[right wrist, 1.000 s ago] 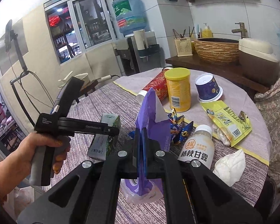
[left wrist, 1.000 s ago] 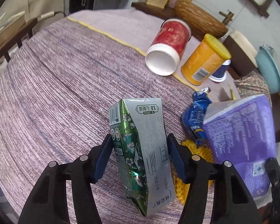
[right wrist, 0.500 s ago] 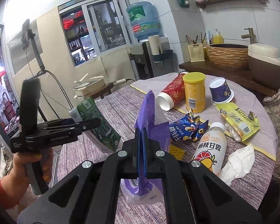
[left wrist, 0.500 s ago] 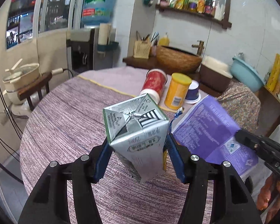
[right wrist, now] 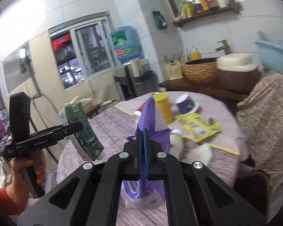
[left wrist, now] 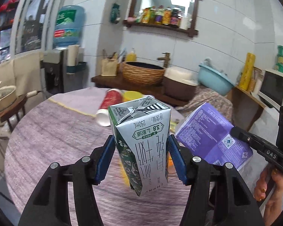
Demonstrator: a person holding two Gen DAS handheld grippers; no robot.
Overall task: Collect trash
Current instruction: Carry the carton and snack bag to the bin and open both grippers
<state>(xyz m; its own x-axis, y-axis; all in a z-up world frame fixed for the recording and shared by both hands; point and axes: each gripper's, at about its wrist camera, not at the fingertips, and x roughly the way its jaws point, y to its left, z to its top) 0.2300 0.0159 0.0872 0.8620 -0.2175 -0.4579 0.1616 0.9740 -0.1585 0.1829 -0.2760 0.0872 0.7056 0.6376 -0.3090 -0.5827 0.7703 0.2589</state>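
Carton (left wrist: 141,139) is riding clamped in your left gripper (left wrist: 140,158), clear of the table (left wrist: 52,131). Right gripper (right wrist: 142,150) is pinching the purple bag (right wrist: 151,124) flat; you should be spreading its mouth before dropping anything in.

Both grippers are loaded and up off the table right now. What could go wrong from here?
1. The left gripper clamps the milk carton only across its lower half, and the carton sits tilted, so it may twist or slip out.
2. The right gripper pinches just a thin fold of the purple bag; the limp plastic could slide free.
3. Carton and bag hang close together in the left wrist view; they may collide.
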